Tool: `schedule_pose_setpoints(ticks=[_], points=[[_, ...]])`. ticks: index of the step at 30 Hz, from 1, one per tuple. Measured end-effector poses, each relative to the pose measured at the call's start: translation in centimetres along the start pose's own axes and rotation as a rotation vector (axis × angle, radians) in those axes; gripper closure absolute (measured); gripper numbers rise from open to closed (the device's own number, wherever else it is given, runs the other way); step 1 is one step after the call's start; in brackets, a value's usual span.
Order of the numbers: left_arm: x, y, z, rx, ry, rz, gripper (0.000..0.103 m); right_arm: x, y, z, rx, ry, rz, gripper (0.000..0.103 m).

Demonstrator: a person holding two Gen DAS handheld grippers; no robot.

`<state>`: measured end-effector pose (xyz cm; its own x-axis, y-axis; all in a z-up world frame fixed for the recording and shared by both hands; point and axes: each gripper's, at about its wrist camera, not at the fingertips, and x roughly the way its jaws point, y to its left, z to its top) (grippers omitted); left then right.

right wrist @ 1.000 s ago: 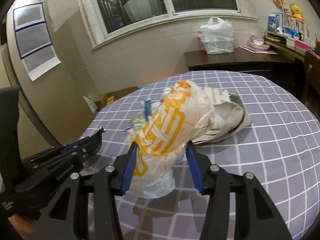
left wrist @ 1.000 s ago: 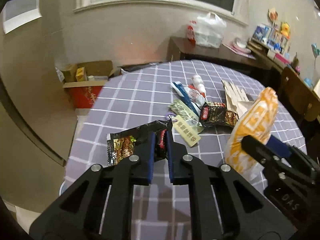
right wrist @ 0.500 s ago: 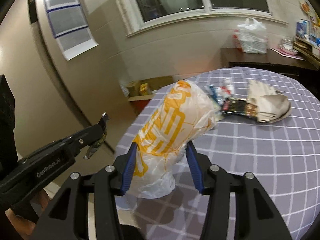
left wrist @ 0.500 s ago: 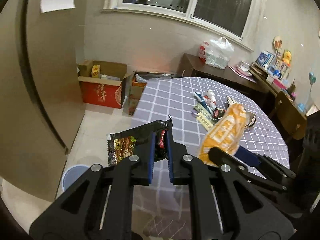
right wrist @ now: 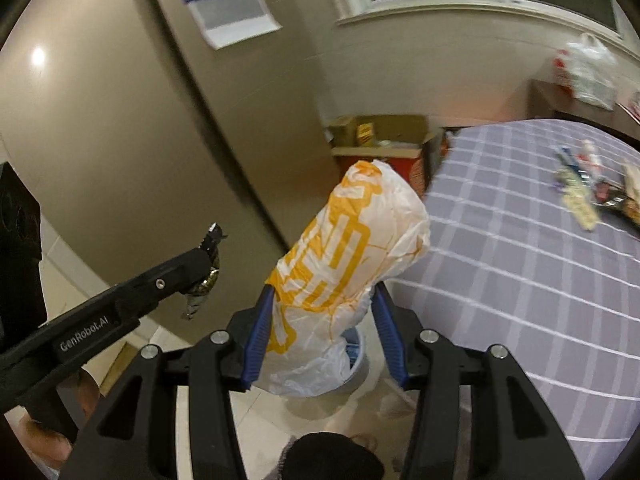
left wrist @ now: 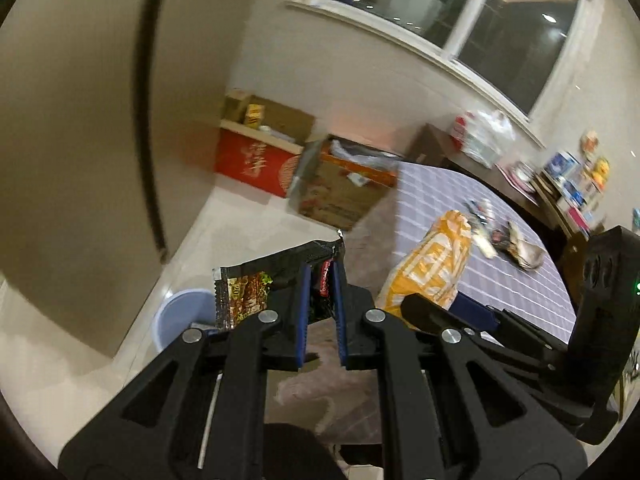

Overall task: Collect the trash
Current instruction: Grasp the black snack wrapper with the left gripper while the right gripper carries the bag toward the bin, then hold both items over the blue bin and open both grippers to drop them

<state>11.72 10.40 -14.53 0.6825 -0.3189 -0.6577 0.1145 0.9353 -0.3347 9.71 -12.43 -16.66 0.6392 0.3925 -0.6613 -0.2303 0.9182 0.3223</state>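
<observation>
The left gripper pinches a dark snack wrapper; the right gripper squeezes a white-orange plastic bag, near the blue bin on the floor.

Both claws are matte black plastic with open triangular cut-outs, silver screw heads at the joints and ribbed blue pads lining the fingers. The left claw carries white "GenRobot.AI" lettering along its side; the right claw looks identical.
</observation>
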Motion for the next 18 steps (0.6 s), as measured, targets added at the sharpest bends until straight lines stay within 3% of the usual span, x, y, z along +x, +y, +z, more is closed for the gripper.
schedule_pose_setpoints(ticks=[8,12,18], points=[[1.2,7.6,-0.5,-0.107,0.022,0.113,0.092,7.4,5.4,-0.1,-0.091,0.1,0.037,0.053],[2.6,10.3,-0.7,-0.142,0.046,0.17,0.092,11.3,7.0,-0.2,-0.133,0.122,0.031,0.03],[4.6,12.0,-1.3,-0.157,0.087,0.202,0.091,13.9,6.7,-1.2,-0.109,0.157,-0.001,0.027]])
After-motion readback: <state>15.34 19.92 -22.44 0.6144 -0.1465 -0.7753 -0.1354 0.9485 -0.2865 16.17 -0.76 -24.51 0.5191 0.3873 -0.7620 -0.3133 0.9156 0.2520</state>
